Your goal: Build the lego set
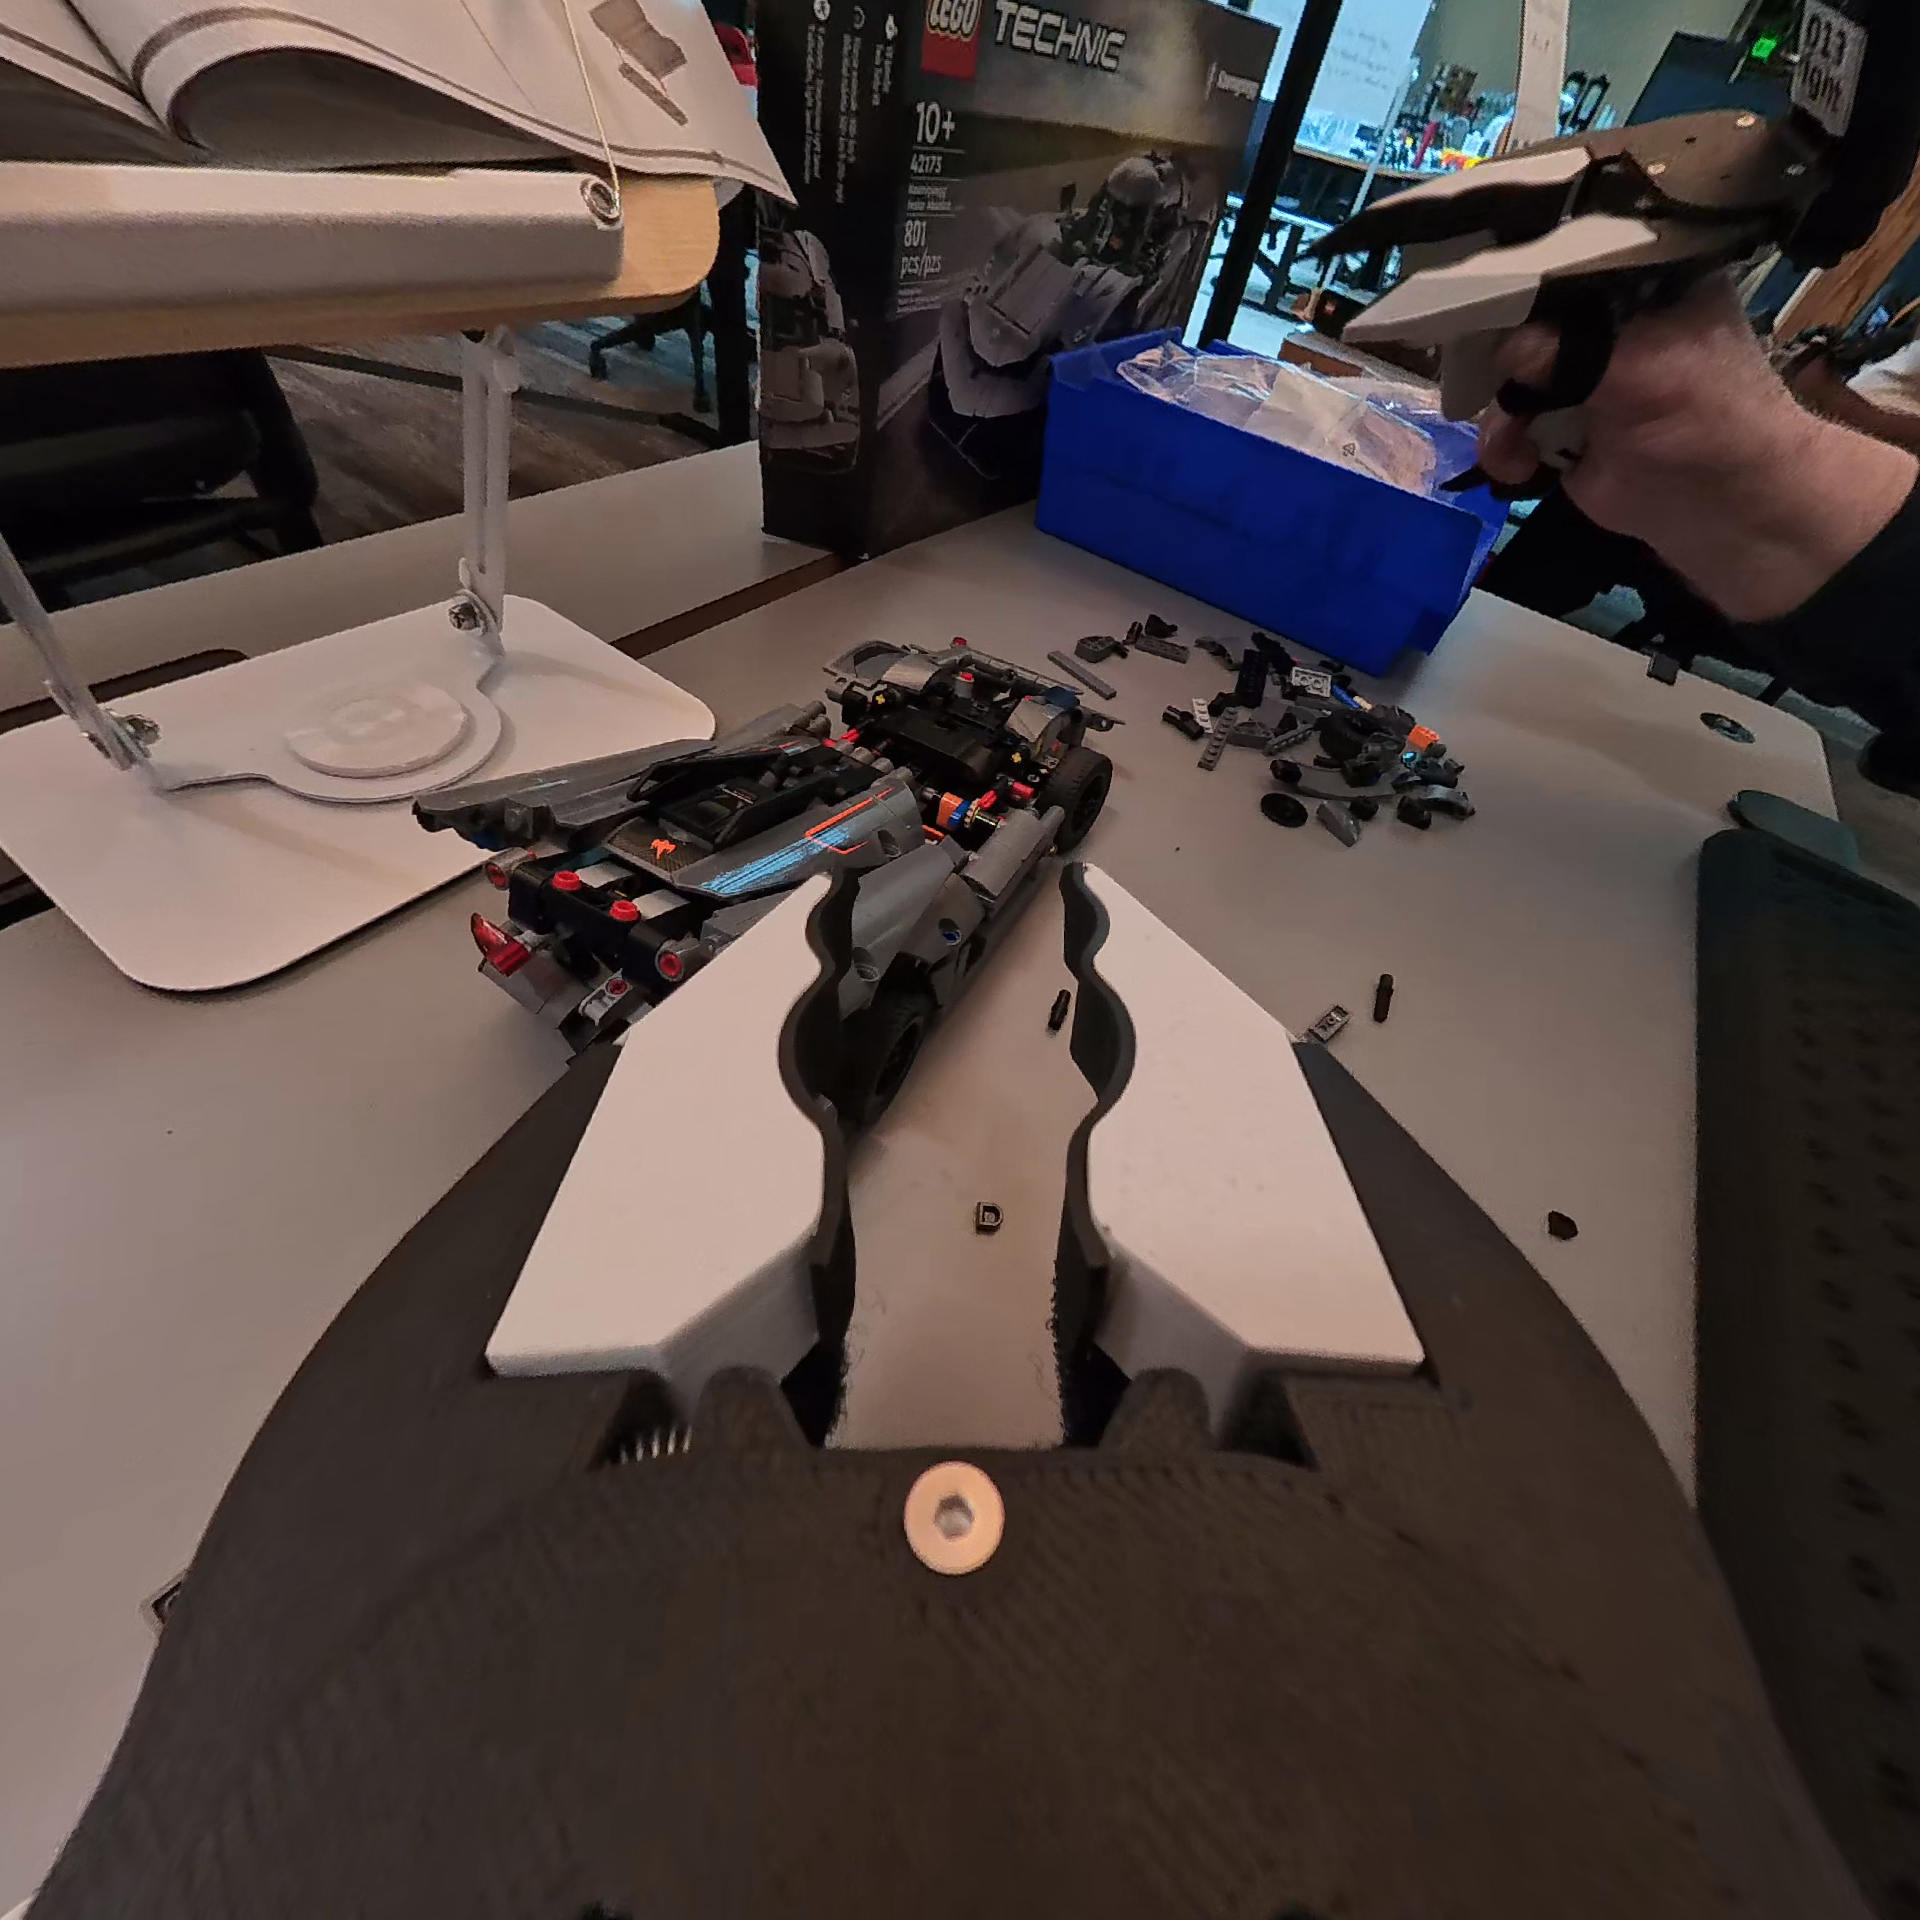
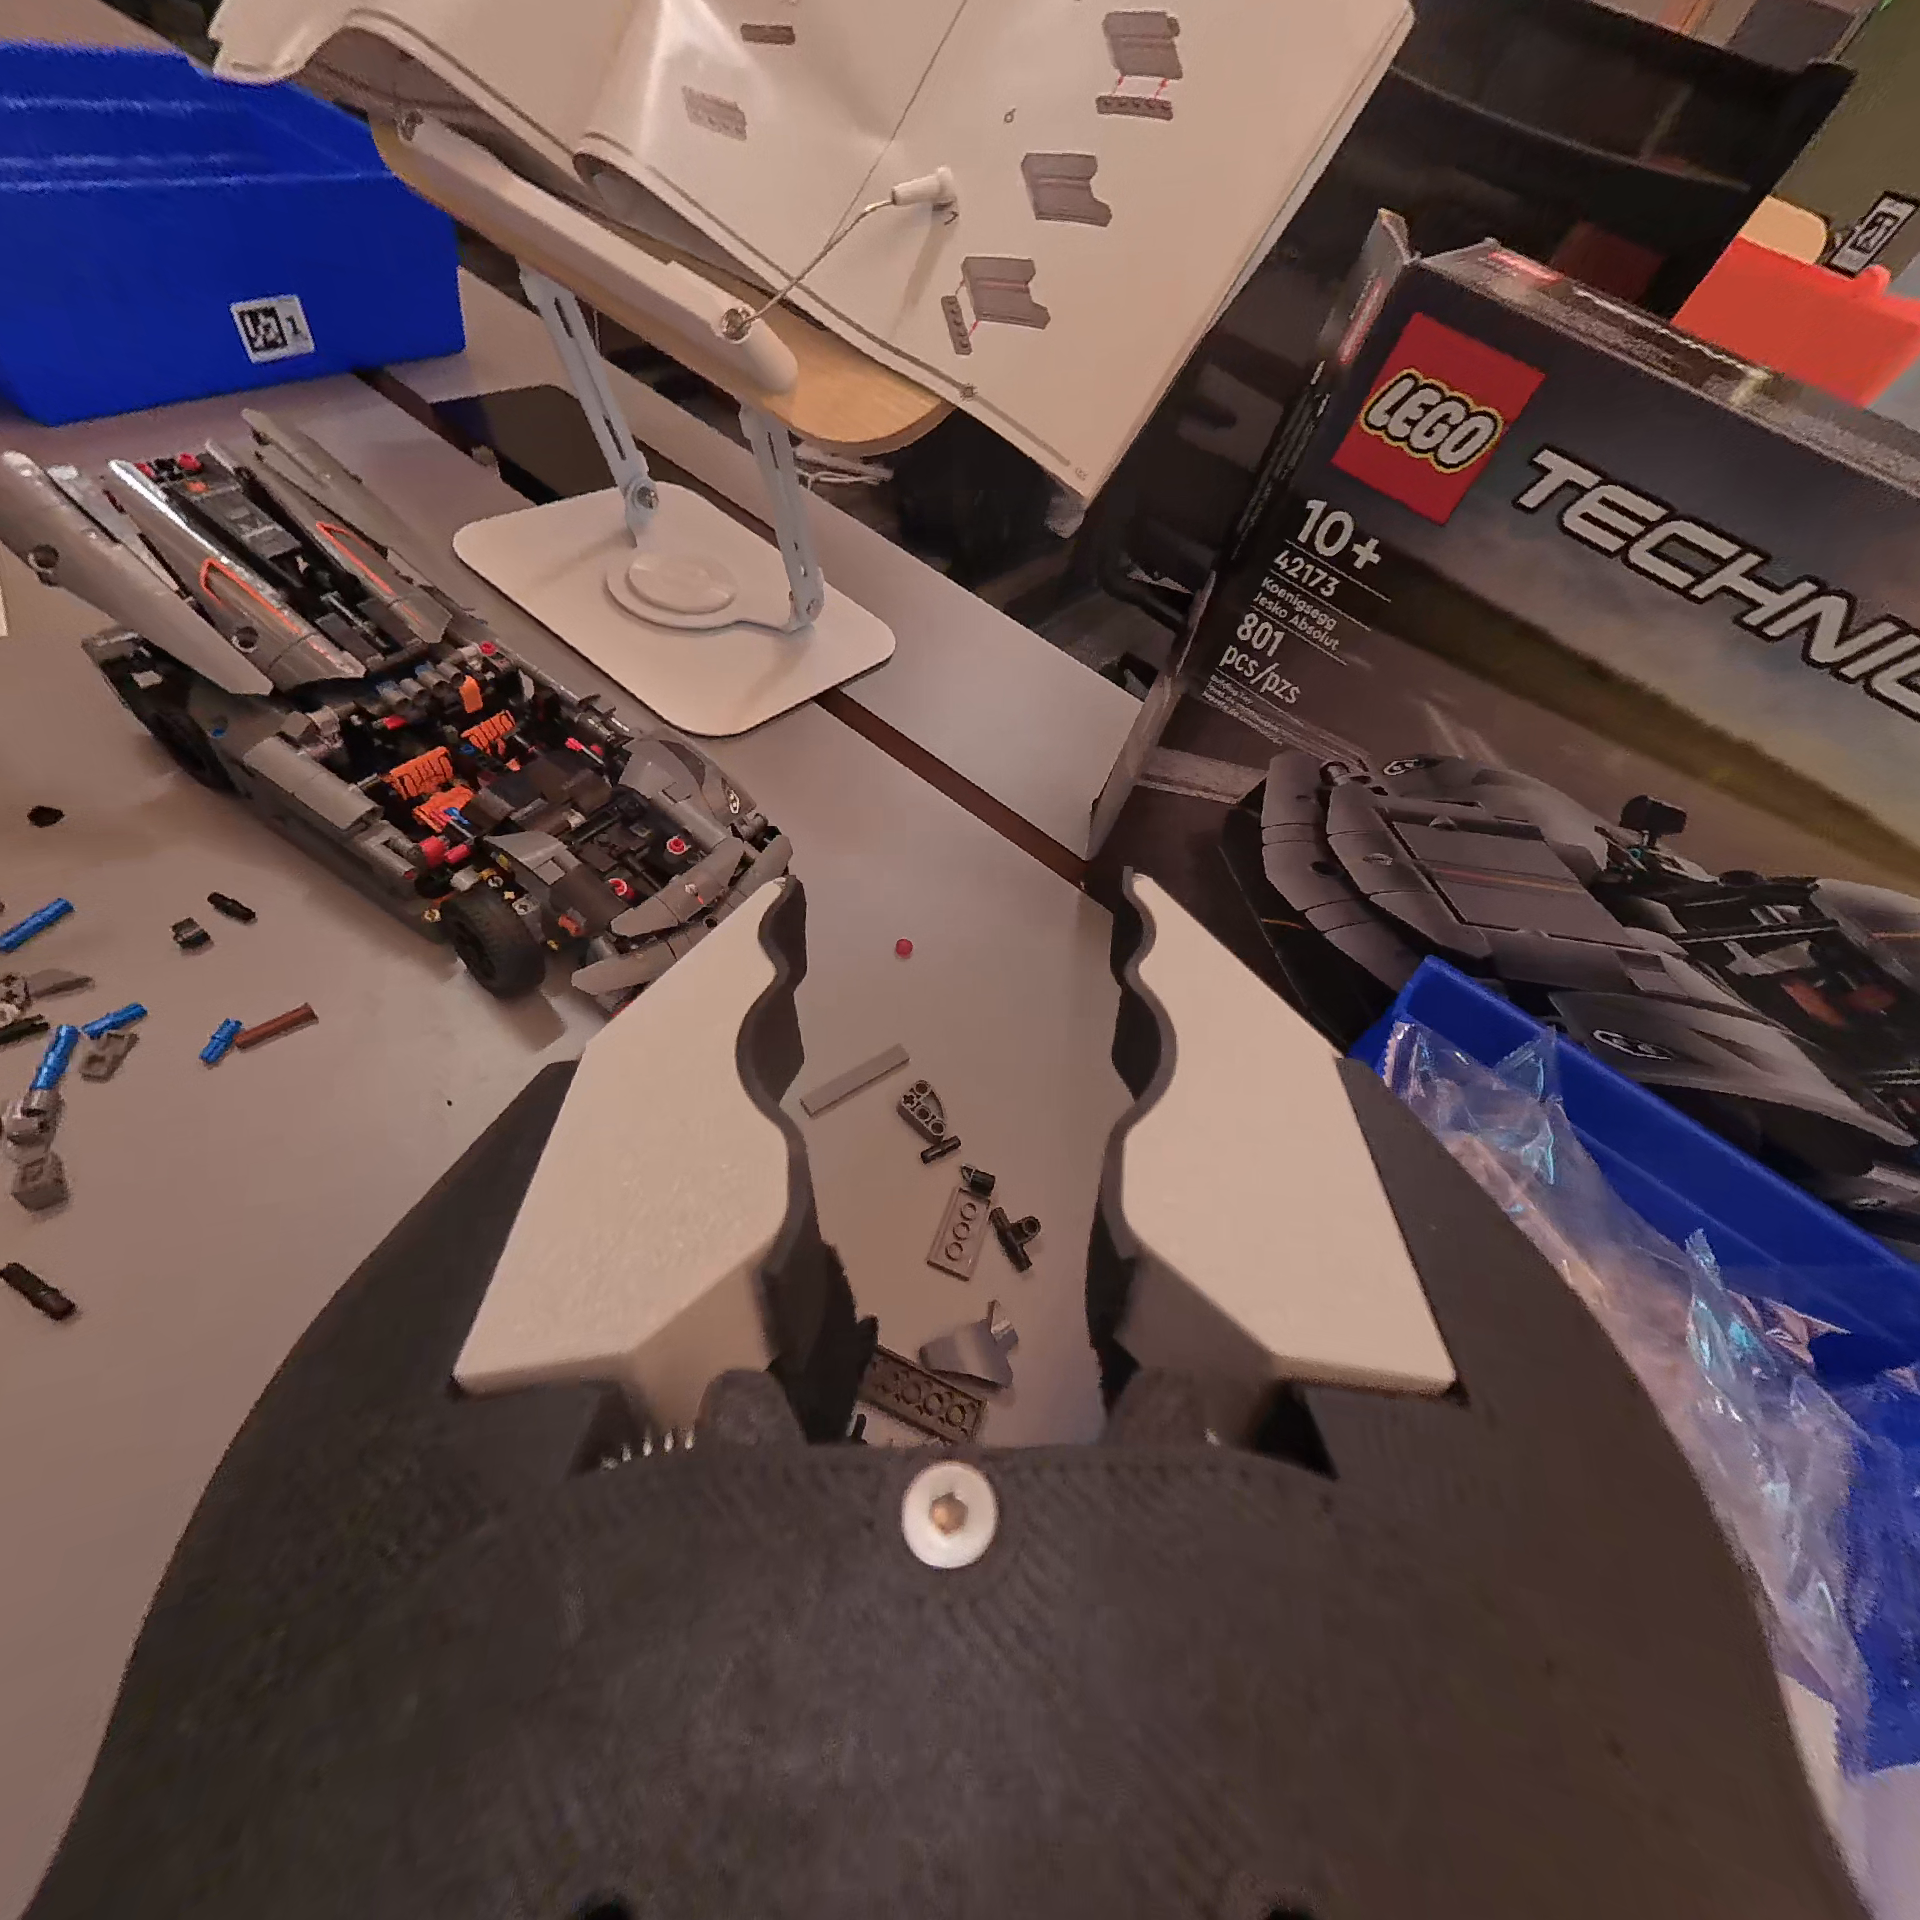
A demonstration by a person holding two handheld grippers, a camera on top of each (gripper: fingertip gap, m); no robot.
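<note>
Blue pins (image 2: 52, 1049) are showing only in the right view; both tongs, left (image 1: 951, 883) and right (image 2: 956, 894), are gaping apart, holding nothing.

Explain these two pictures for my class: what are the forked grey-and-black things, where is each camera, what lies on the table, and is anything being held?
No robot here: a person holds a two-finger gripper in each hand, with a camera on each looking along its fingers. One picture comes from the left gripper, the other from the right gripper. Both are open and hold nothing. The left view also shows the right one farther off, in the person's hand. On the table lie a half-built toy car, loose pieces, a blue bin with plastic bags, the set's box and an open instruction book on a white stand.
</note>
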